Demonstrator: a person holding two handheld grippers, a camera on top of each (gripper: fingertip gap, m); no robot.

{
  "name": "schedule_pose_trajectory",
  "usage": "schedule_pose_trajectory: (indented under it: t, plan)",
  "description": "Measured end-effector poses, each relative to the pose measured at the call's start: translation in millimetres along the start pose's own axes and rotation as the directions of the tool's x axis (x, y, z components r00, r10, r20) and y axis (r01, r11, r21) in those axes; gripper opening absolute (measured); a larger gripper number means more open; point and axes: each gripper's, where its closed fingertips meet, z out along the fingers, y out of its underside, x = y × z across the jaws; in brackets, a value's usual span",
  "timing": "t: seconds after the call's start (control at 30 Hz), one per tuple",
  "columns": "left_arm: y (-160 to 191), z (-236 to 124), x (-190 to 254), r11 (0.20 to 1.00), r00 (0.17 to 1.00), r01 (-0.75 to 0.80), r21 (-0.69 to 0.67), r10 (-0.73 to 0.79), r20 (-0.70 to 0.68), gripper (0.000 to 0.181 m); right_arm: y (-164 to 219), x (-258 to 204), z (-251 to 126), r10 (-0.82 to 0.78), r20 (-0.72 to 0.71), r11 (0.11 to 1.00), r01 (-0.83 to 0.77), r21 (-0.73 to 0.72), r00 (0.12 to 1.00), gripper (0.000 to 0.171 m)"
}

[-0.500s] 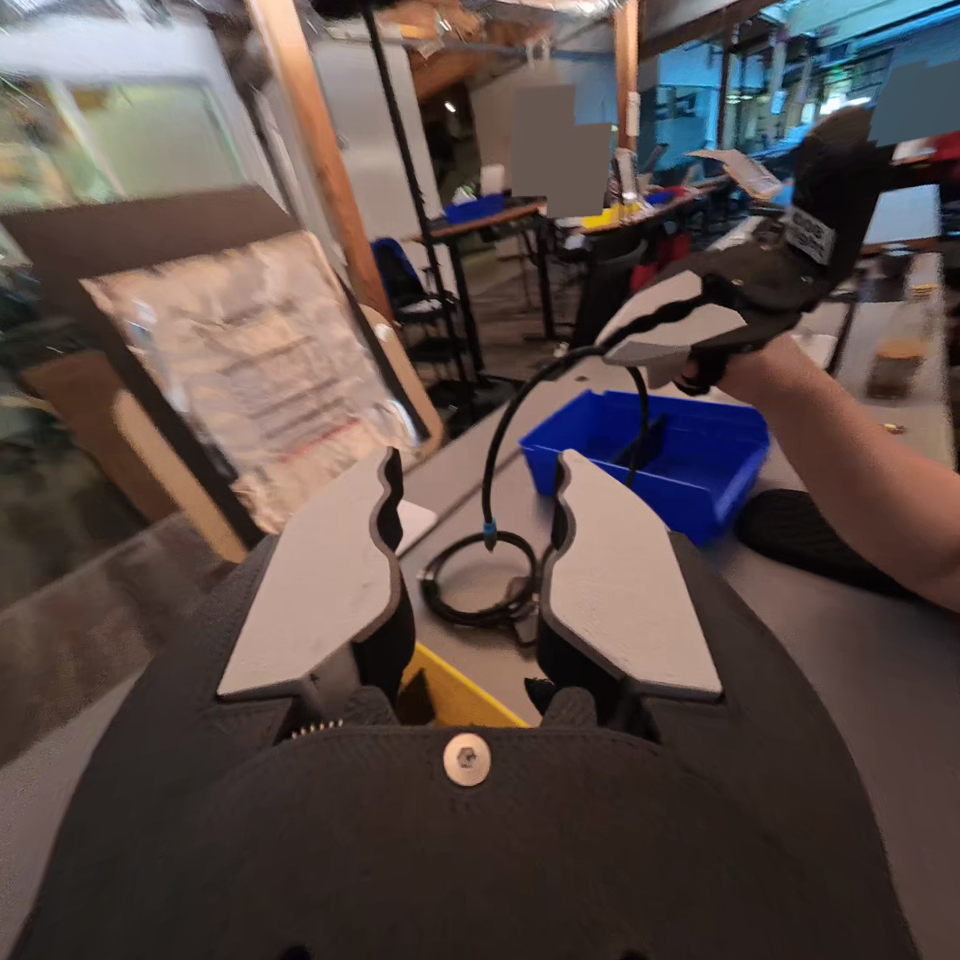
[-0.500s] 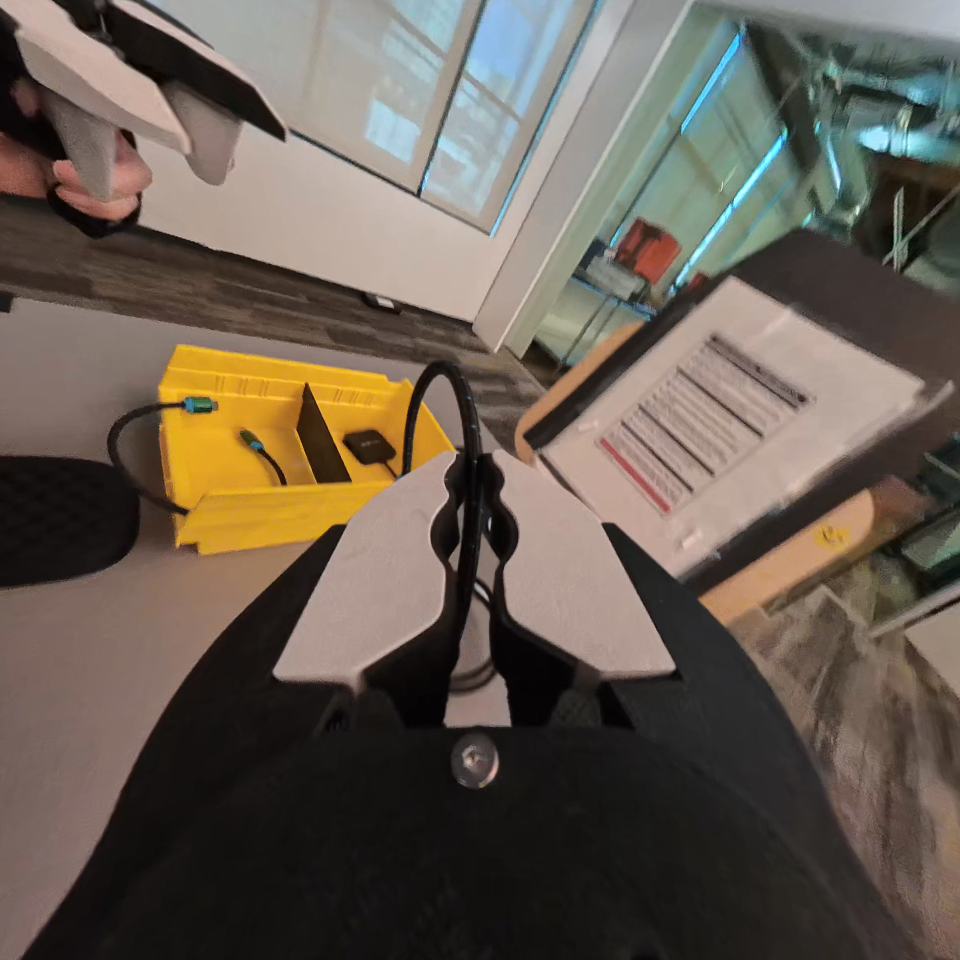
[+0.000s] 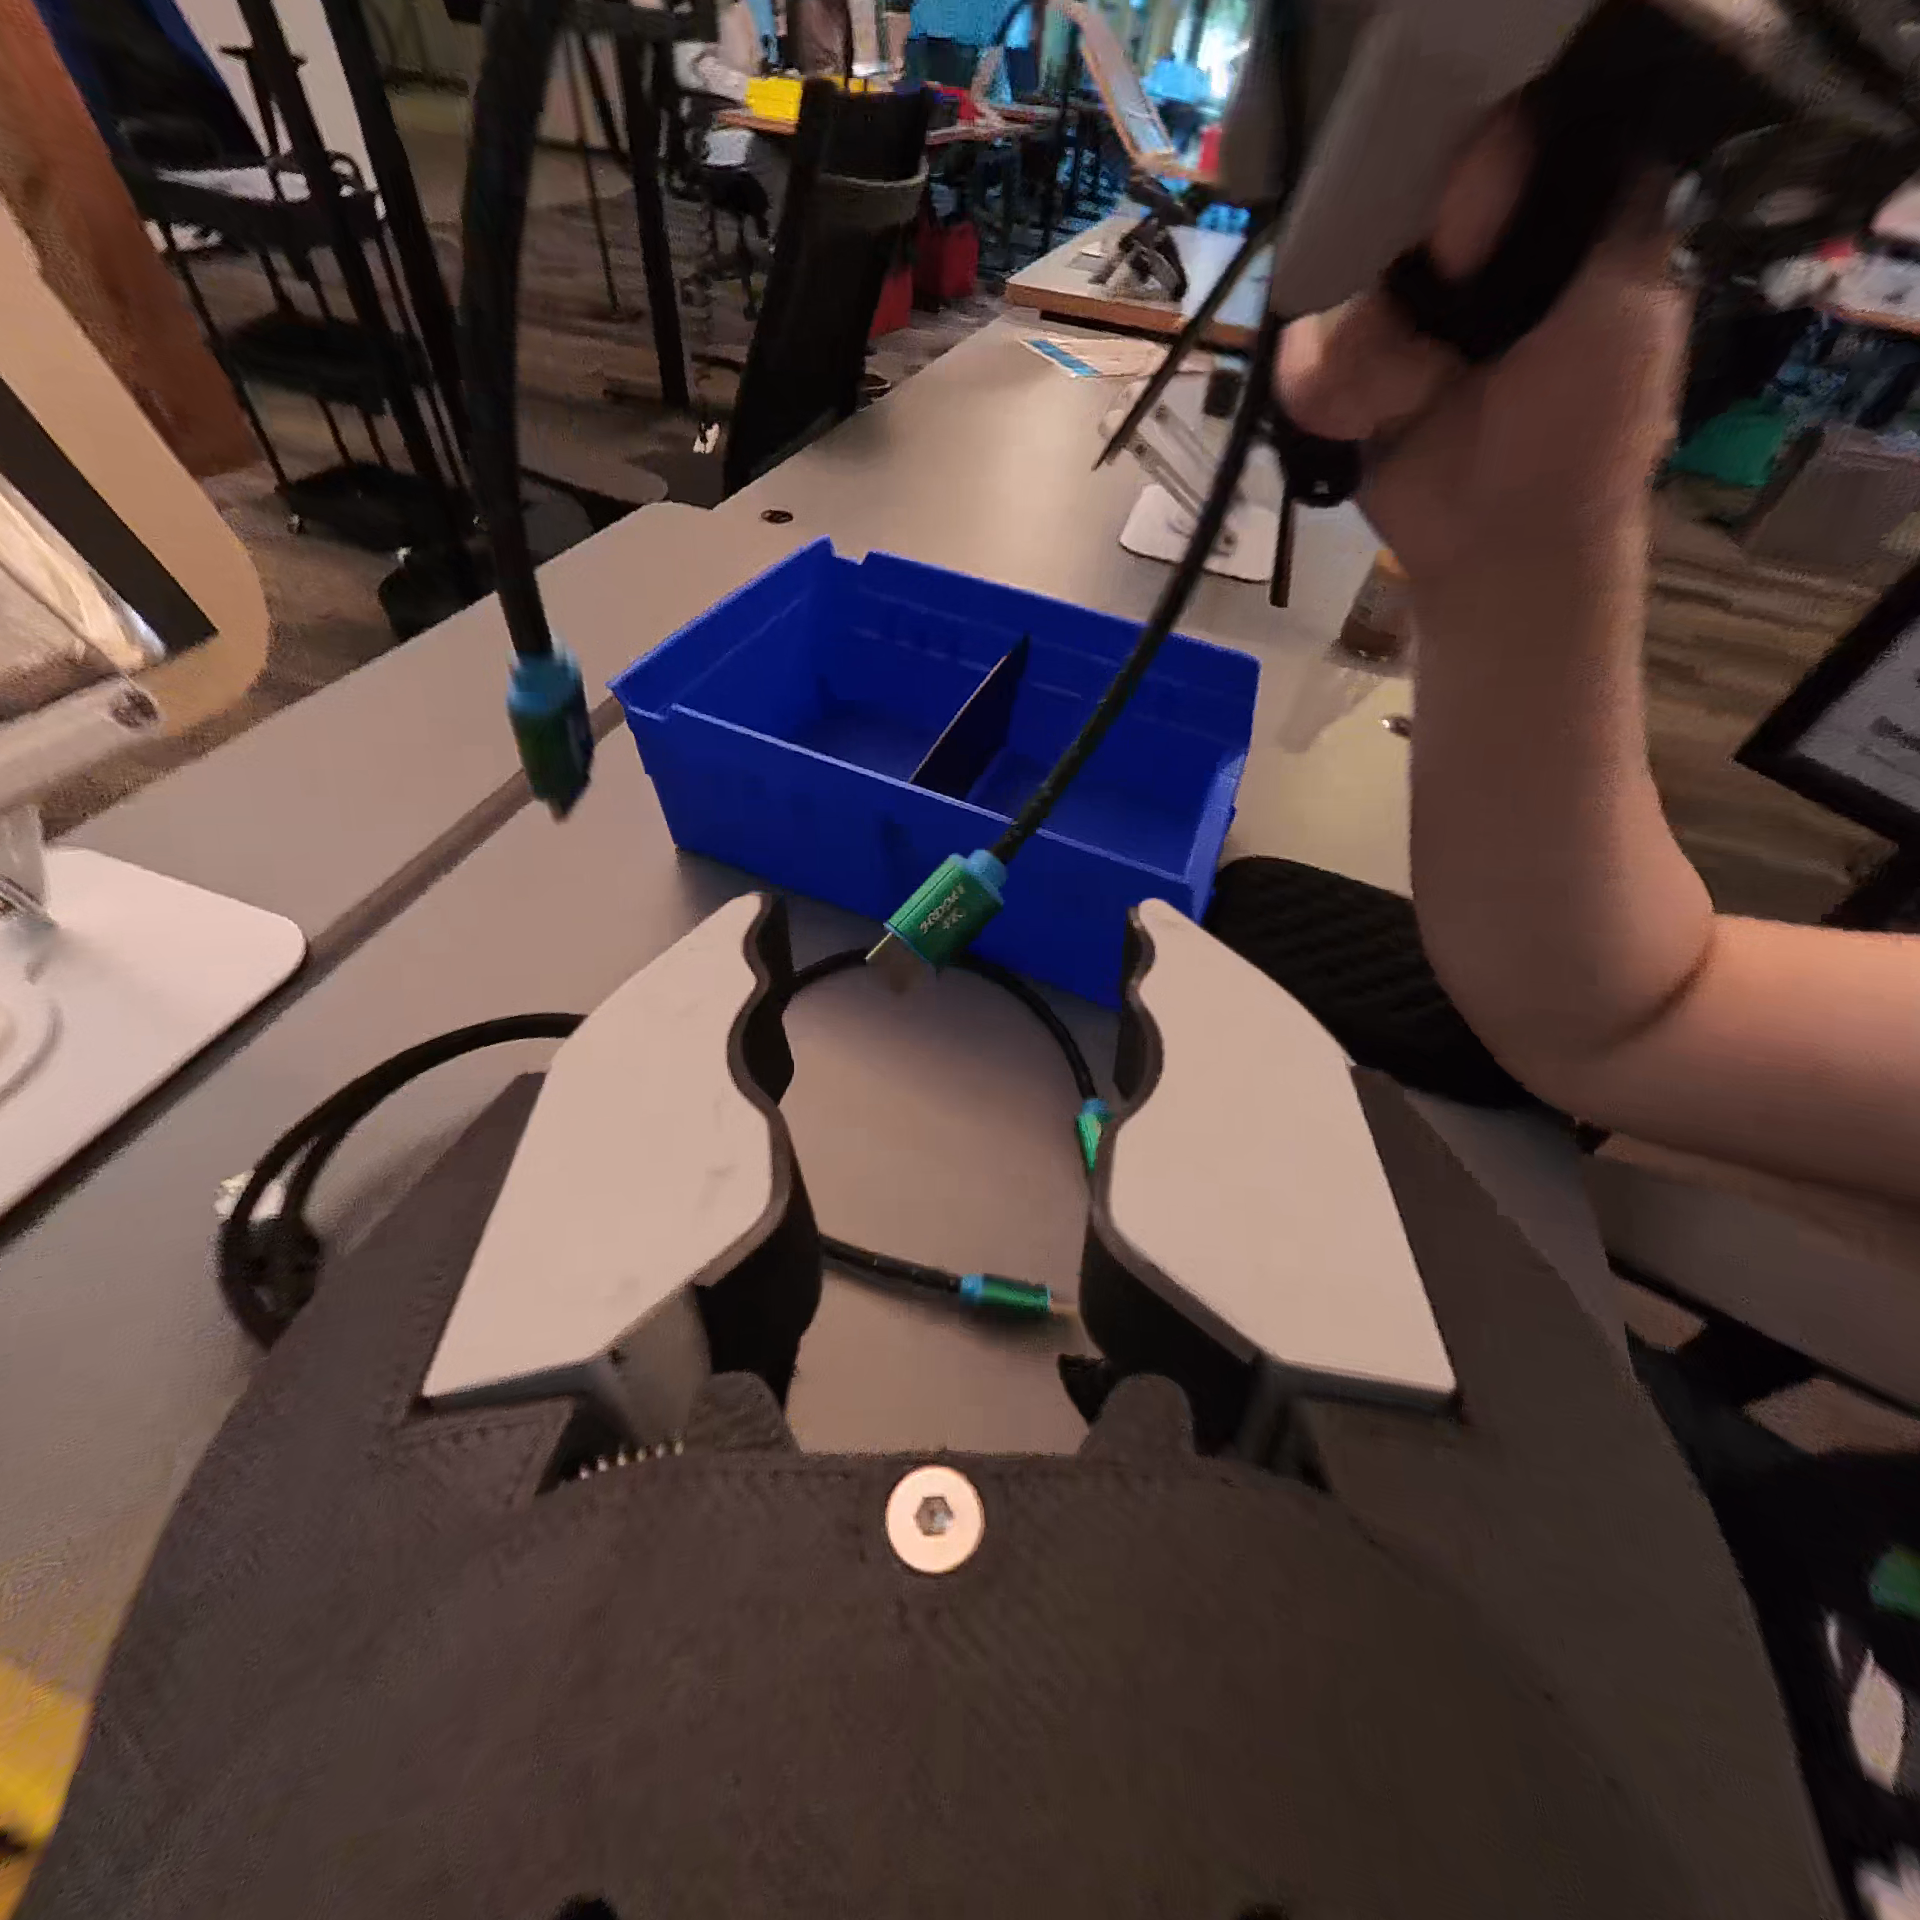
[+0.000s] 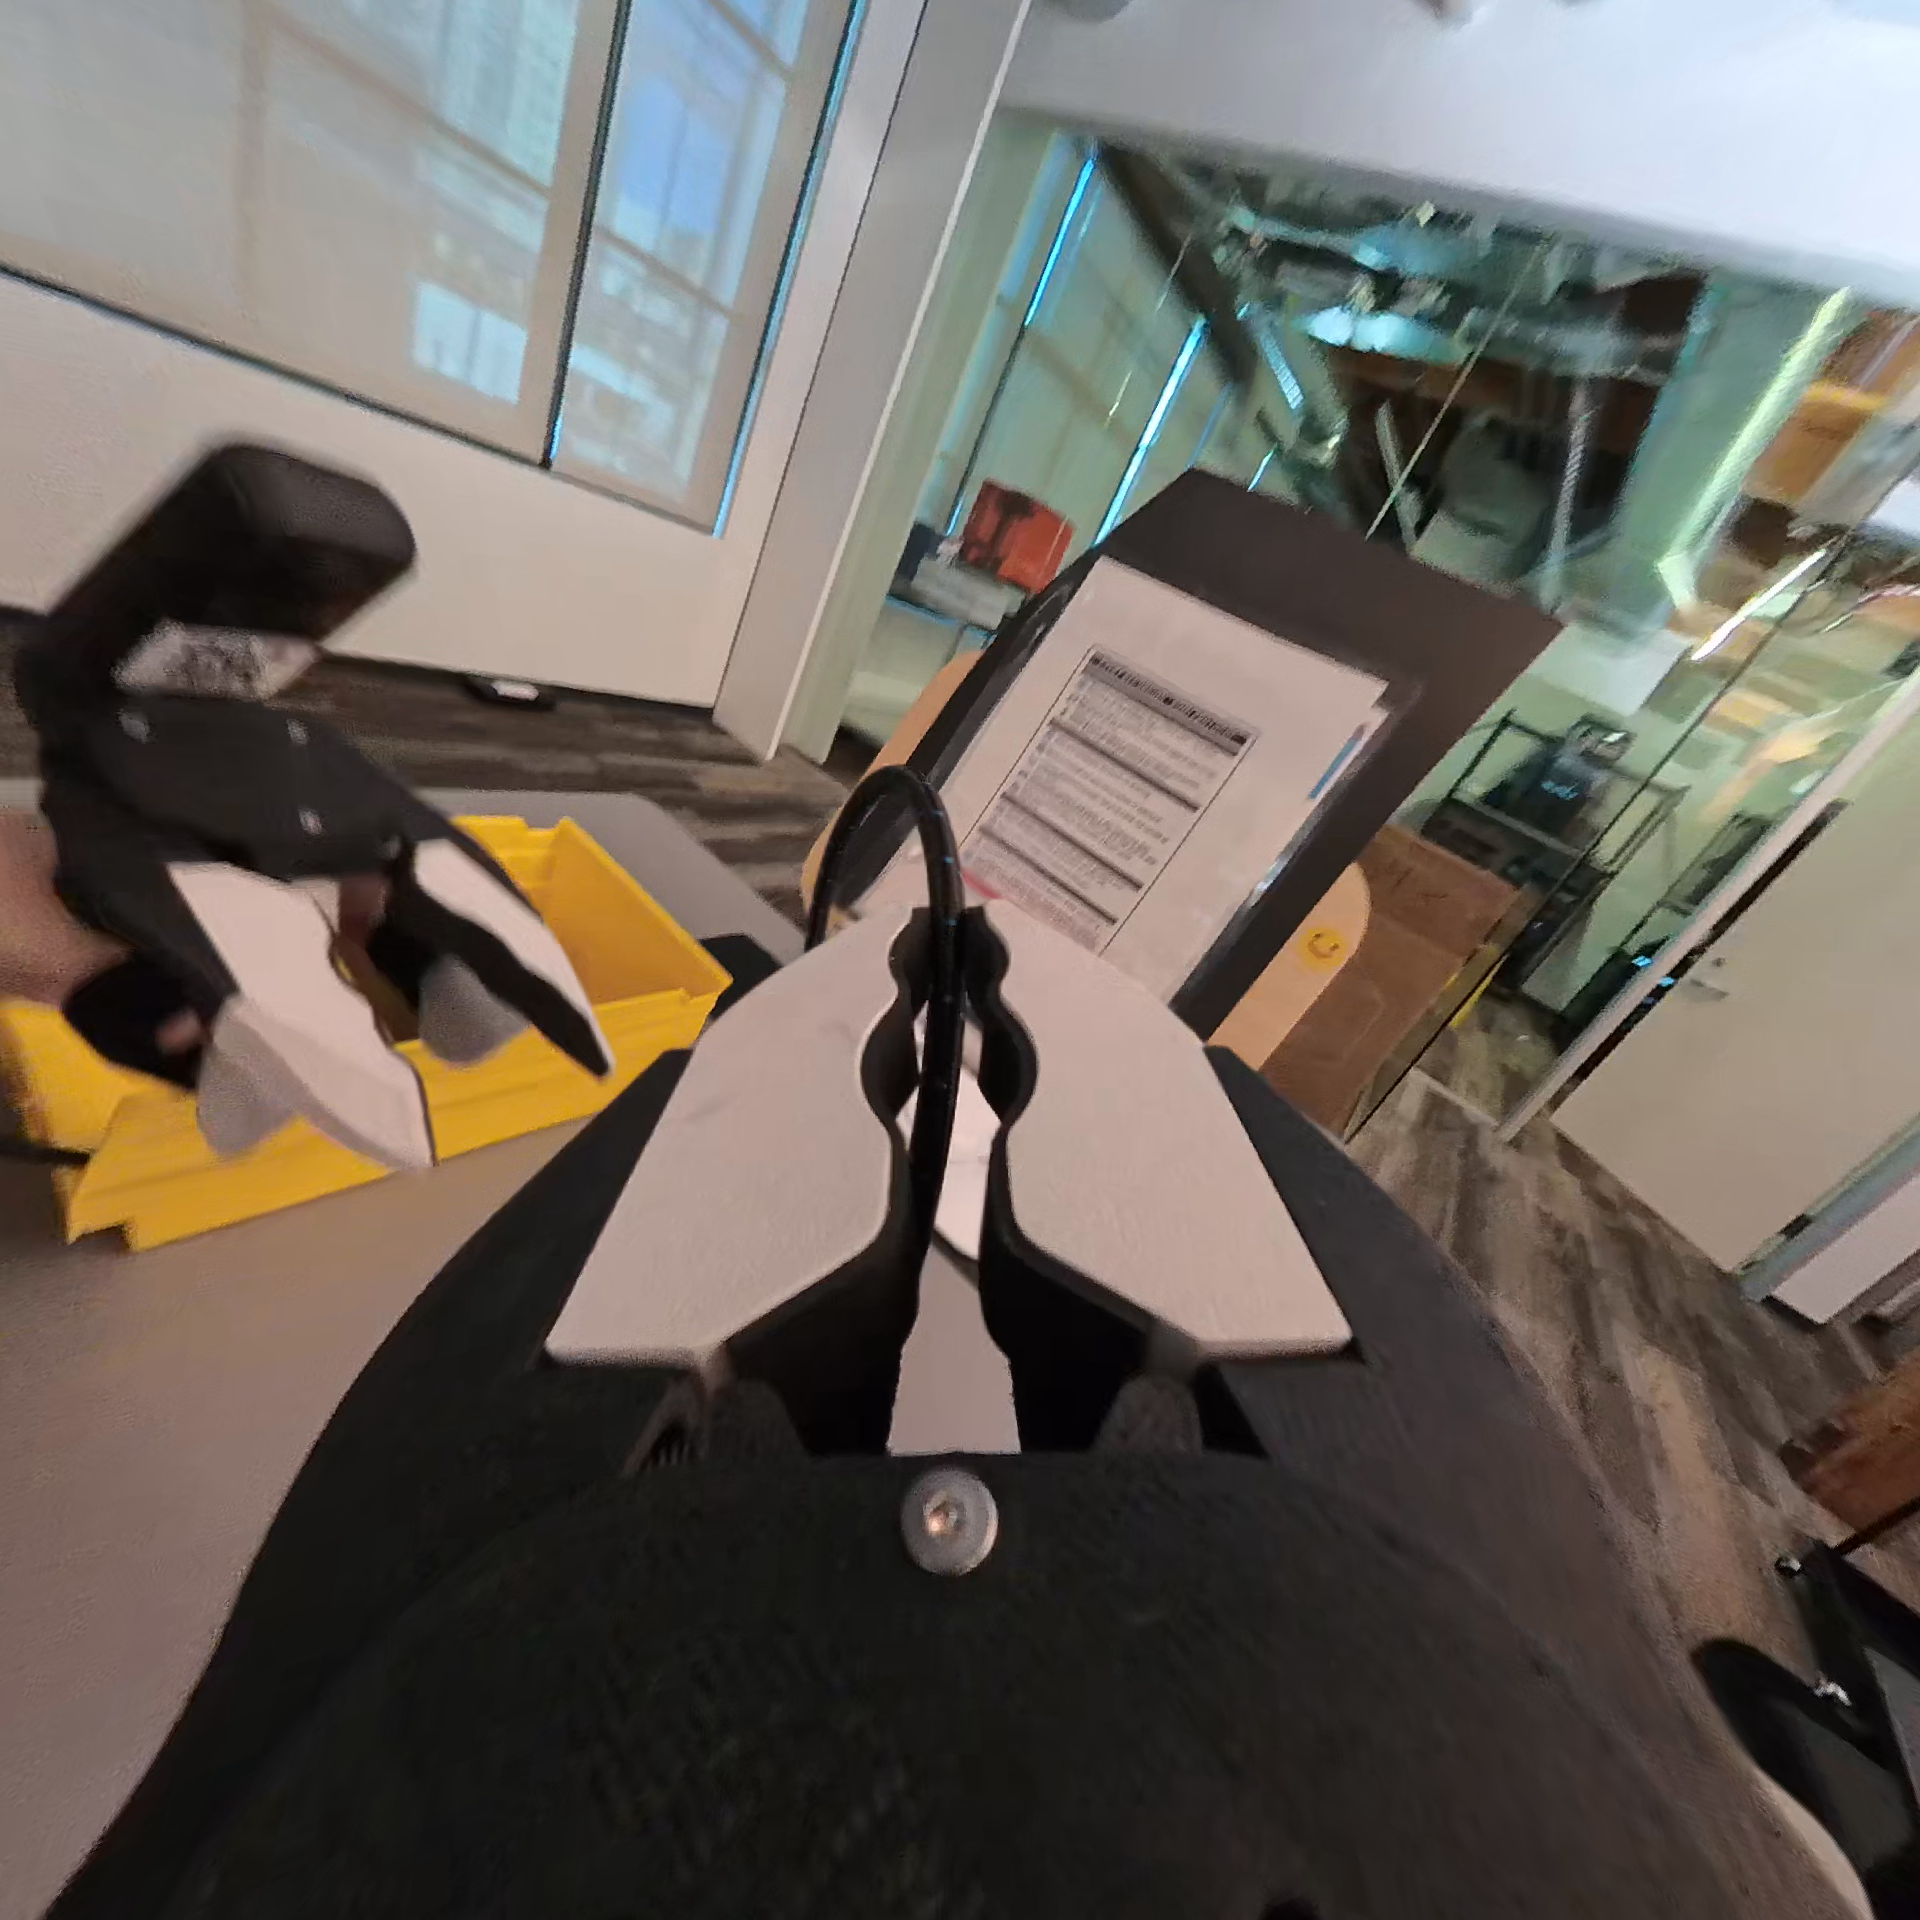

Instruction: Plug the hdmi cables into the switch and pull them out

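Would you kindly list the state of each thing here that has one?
Left gripper: open, empty.
Right gripper: shut on black HDMI cable.
Green HDMI plugs: both hanging in air, unplugged.
Blue bin: upright, both compartments look empty.
Yellow bin: upright, contents hidden.

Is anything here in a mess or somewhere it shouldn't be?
Nothing is broken or spilled. The right gripper pinches a black cable mid-length, so both green-and-blue plugs dangle in the air near the blue plastic bin. A second black cable lies loose on the grey table.
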Motion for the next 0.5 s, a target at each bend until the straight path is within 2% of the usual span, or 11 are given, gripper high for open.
schedule_pose_trajectory:
  t: [0.1,0.2,0.27,0.37,0.5]
  plan:
    - [7,26,-10,0.99,0.991,0.13,0.046,-0.131,0.025,0.071,-16,6,-10,-0.018,-0.061,0.997,0.022,0.074,0.998,0.007]
    - [4,39,-6,0.953,0.962,0.271,0.138,-0.264,-0.066,0.071,-33,6,-22,-0.041,-0.099,0.987,0.055,0.15,0.994,0.008]
    - [-2,44,5,0.91,0.919,0.374,0.18,-0.338,-0.202,0.058,-44,4,-30,-0.055,-0.113,0.979,0.076,0.189,0.992,0.007]
    - [-17,41,18,0.825,0.822,0.516,0.228,-0.403,-0.401,0.048,-56,-2,-37,-0.058,-0.107,0.969,0.082,0.231,0.993,0.008]
    - [-23,37,34,0.811,0.77,0.54,0.226,-0.367,-0.522,0.02,-65,-8,-43,-0.06,-0.101,0.961,0.085,0.265,0.993,0.008]
